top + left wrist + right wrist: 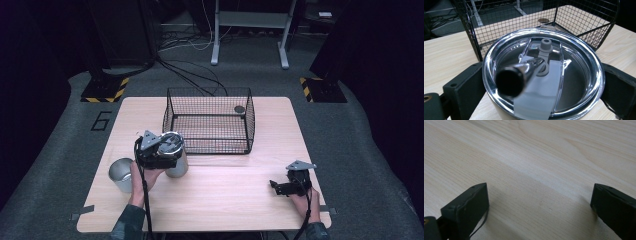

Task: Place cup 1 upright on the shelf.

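Currently, the stainless-steel tumbler with a clear plastic lid (544, 80) is flanked by the fingers (464, 92) of the left gripper (159, 150), one on each side of the body just below the lid rim; whether the pads press the wall cannot be told. The tumbler stands upright on the light wooden worktop (225, 195), just in front of the black wire mesh basket (210, 120). For a sound grasp, the fingers should be centred across the widest part of the body and closed squarely, so that the smooth wall is not allowed to slip or tilt. A metal straw (521, 72) leans out of the lid toward the camera, beside a grey rubber stopper (545, 46). A second, lidless steel cup (121, 173) stands near the left hand. The right gripper (280, 187) is held low over bare worktop, its fingers (471, 205) spread wide and empty.
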The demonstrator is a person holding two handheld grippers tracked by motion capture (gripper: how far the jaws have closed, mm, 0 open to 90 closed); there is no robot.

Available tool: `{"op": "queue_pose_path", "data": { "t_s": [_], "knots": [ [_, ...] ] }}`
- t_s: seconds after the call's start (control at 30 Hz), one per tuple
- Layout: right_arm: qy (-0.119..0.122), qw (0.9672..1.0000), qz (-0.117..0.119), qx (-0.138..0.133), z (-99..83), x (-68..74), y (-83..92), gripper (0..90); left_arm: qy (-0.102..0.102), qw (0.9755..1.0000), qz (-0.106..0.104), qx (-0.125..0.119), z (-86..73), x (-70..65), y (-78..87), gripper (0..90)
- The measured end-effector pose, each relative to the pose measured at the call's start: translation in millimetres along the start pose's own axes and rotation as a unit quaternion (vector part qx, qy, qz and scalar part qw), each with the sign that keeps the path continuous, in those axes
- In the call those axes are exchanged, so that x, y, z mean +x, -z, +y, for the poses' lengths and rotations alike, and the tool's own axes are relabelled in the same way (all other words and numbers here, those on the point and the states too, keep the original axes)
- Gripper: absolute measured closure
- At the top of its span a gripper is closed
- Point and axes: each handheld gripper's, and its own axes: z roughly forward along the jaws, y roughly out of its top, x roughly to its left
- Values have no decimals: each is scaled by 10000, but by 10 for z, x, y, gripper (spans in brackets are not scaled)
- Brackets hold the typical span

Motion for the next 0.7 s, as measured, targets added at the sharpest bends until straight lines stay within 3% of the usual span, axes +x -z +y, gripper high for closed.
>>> {"op": "queue_pose_path", "data": {
  "t_s": [0.1,0.7],
  "knots": [
    [3,10000,1,-3,0,0,0,13,-31,9999,136,-19,5,-31,-23,34],
    [6,10000,11,-12,1,-1,0,18,-219,9998,-42,-16,54,-102,10,39]
  ]
}}
